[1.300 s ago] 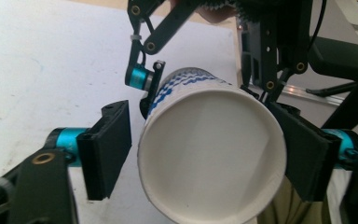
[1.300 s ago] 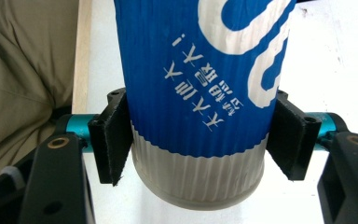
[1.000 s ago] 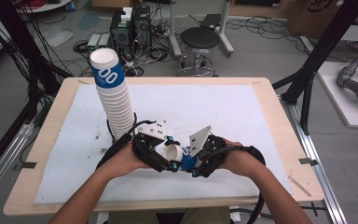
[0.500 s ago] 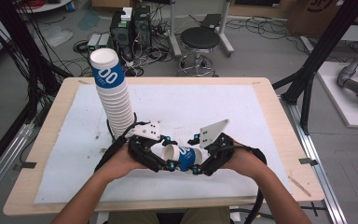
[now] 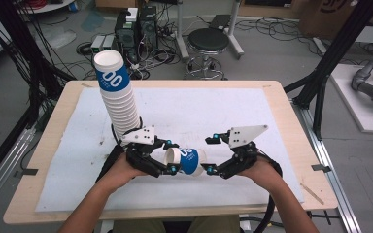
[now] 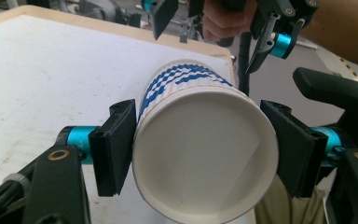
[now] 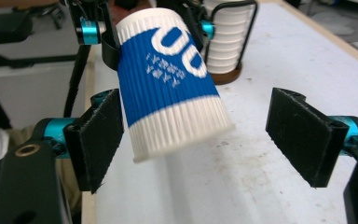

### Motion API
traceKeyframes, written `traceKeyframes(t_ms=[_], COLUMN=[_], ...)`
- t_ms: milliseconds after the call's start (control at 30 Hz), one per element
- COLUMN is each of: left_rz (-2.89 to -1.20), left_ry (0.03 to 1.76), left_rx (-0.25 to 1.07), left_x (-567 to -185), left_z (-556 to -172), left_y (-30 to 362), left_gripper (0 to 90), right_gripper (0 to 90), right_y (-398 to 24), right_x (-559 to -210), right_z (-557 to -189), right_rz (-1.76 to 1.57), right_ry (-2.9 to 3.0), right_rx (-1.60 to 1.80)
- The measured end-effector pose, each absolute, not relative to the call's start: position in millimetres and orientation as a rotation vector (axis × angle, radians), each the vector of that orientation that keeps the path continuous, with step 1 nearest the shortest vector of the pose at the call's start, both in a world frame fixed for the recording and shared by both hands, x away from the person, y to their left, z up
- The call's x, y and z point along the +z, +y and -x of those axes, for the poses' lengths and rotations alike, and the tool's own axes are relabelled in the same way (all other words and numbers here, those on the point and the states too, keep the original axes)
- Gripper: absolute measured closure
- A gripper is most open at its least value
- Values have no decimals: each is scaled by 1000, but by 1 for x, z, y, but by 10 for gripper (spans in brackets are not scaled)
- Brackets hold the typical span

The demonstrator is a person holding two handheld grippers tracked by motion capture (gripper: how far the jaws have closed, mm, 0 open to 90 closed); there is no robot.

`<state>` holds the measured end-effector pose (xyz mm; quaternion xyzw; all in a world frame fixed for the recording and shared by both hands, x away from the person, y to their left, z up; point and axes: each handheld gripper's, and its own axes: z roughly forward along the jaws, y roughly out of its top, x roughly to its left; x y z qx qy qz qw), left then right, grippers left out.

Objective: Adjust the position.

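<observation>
The left gripper (image 5: 167, 158) holds a paper cup (image 5: 186, 160) sideways just above the surface (image 5: 223, 116), its fingers (image 6: 114, 147) pinching the cup near the open rim. The right gripper (image 5: 212, 154) has just been opening; its fingers (image 7: 303, 135) now stand spread on either side of the cup's base, one close beside it, neither pressing. The cup looks light, thin-walled and easily crushed, so a gentle squeeze near the stiffer rim or base suits it. A tall stack of cups (image 5: 119, 99) stands beyond the left fingers.
</observation>
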<state>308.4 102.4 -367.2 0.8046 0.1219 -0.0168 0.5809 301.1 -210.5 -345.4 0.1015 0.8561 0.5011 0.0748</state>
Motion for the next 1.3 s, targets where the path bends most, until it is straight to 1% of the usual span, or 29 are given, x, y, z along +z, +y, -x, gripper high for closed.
traceKeyframes(t_ms=[167, 433, 1300], left_rz=[-1828, -1766, -1722], left_ry=[306, 304, 228], left_rx=[-9, -8, -38], left_x=[-371, -378, -377], left_z=[-309, -308, -305], left_y=[109, 113, 109], left_gripper=[299, 298, 300], right_gripper=[195, 195, 195], right_y=[-222, -230, -226], right_x=[-356, -373, -393], right_z=[-298, -295, -289], right_rz=[-391, -466, -489], right_ry=[2509, 2466, 2429], right_rx=[1549, 1624, 1802])
